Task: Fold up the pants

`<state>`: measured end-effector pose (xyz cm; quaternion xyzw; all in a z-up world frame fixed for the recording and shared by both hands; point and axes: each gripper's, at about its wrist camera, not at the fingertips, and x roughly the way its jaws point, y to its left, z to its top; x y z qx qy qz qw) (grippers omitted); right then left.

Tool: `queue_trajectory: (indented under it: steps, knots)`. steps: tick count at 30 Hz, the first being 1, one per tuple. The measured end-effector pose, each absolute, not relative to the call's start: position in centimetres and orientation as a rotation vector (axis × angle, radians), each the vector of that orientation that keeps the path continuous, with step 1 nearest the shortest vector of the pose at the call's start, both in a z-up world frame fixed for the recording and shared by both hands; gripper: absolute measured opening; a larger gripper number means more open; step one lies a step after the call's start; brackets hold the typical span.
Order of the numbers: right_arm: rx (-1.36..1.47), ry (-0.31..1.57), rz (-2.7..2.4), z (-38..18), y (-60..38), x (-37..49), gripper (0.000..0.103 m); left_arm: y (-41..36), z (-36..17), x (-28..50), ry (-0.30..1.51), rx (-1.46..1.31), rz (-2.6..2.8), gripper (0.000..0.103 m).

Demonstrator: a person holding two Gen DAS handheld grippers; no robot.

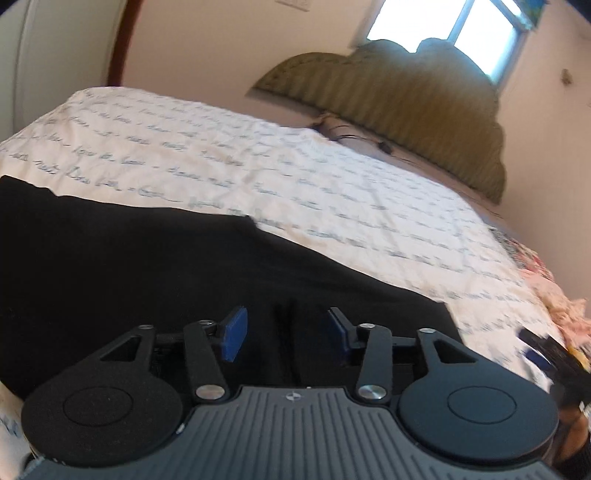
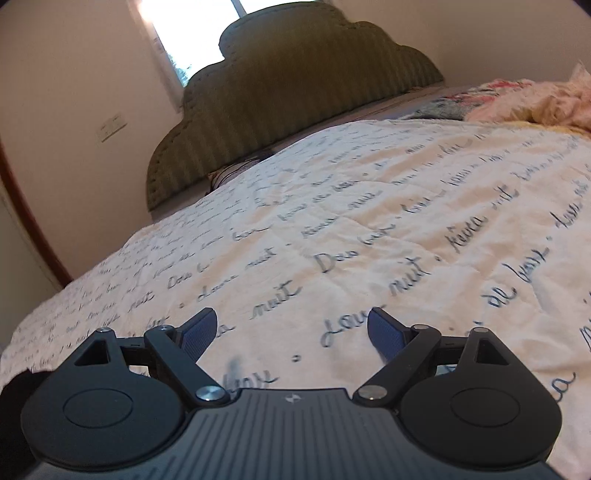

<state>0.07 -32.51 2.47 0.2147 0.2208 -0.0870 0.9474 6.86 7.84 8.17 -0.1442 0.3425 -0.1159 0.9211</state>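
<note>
Black pants (image 1: 155, 266) lie flat on the white bedspread with blue script (image 1: 295, 177), filling the lower left of the left wrist view. My left gripper (image 1: 286, 328) is open and empty, low over the pants' near part, blue pads apart. My right gripper (image 2: 291, 332) is open and empty, low over bare bedspread (image 2: 369, 229). In the right wrist view only a small black bit of the pants (image 2: 14, 391) shows at the lower left edge.
An olive padded headboard (image 1: 388, 103) (image 2: 288, 85) stands at the bed's far end under a window (image 1: 443, 22). Pink and floral bedding (image 2: 535, 96) (image 1: 554, 295) is heaped on the bed's right side. A dark cable (image 1: 354, 140) lies near the headboard.
</note>
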Motion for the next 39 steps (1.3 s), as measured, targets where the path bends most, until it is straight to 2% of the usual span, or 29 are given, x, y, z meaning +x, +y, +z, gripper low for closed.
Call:
queue_trajectory:
  steps: [3, 8, 15, 17, 23, 39]
  knots:
    - [0.503, 0.517, 0.063, 4.3, -28.6, 1.7, 0.09, 6.4, 7.3, 5.7, 0.71, -0.388, -0.299, 0.06]
    - [0.834, 0.669, 0.343, 3.7, -24.5, 3.3, 0.089, 5.1, 5.5, 6.4, 0.73, -0.539, -0.398, 0.06]
    - [1.023, 0.631, 0.295, 3.0, -26.1, -2.1, 0.089, 4.7, 1.9, 8.8, 0.837, -0.544, -0.422, 0.061]
    - [1.089, 0.625, 0.288, 2.7, -27.1, -2.9, 0.09, 5.4, 0.9, 8.9, 0.803, -0.575, -0.441, 0.061]
    - [1.161, 0.687, 0.297, 0.8, -27.1, -2.5, 0.09, 5.0, -0.3, 7.0, 0.666, -0.497, -0.494, 0.061]
    - [1.209, 0.76, 0.301, -1.1, -25.9, -1.0, 0.09, 4.9, -0.5, 6.6, 0.668, -0.491, -0.489, 0.062]
